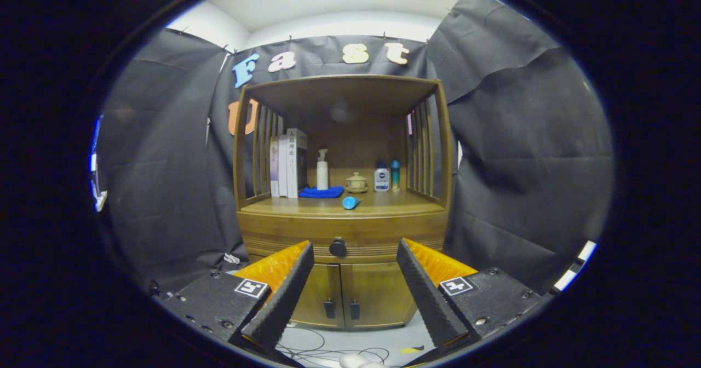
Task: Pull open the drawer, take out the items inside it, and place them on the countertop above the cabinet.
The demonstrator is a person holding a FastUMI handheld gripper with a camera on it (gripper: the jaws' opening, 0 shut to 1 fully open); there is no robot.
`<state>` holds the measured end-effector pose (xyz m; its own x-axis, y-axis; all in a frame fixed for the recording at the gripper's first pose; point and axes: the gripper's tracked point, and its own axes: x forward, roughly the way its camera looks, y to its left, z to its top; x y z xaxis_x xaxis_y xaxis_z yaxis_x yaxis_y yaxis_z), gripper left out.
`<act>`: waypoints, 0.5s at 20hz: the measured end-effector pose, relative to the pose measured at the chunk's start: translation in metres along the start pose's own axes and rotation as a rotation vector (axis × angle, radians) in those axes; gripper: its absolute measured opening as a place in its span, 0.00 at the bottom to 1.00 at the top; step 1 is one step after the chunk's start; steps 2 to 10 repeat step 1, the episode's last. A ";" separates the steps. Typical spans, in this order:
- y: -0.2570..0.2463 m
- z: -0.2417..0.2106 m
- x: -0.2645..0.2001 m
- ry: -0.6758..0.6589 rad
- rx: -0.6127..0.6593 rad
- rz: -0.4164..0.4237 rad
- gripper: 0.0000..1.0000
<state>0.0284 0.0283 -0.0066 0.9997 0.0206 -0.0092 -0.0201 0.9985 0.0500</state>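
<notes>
Drawer [342, 242] first: we see it closed, set in the front of the wooden cabinet [342, 280] just under the countertop [378, 206], with a round dark knob [338, 247] at its middle. It lies well beyond the gripper [355, 288], whose two fingers [285, 297] are spread wide apart and hold nothing; the knob shows in the gap between their tips. Whatever is inside the drawer we cannot see.

On the countertop we find a row of books [287, 162] standing upright at the left, a blue cloth [321, 192] beside them, a white pump bottle [322, 171] rising behind the cloth, a small lidded cup [356, 183] near the middle, then a white and blue bottle [381, 177] and a teal bottle [395, 174] close together. A small blue object [350, 202] lies on its side nearer the front edge. Slatted wooden sides and a wooden top [339, 91] frame this shelf space.

Below the drawer are two cabinet doors [342, 294] with dark handles, both shut. Black cloth [520, 165] hangs behind and to either side of the cabinet. On the pale floor [383, 340] ahead of the fingers lie thin dark cables [323, 349].
</notes>
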 end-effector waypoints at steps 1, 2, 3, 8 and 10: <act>-0.003 -0.002 -0.003 -0.005 0.002 -0.008 0.99; -0.003 -0.002 -0.003 -0.005 0.002 -0.008 0.99; -0.003 -0.002 -0.003 -0.005 0.002 -0.008 0.99; -0.003 -0.002 -0.003 -0.005 0.002 -0.008 0.99; -0.003 -0.002 -0.003 -0.005 0.002 -0.008 0.99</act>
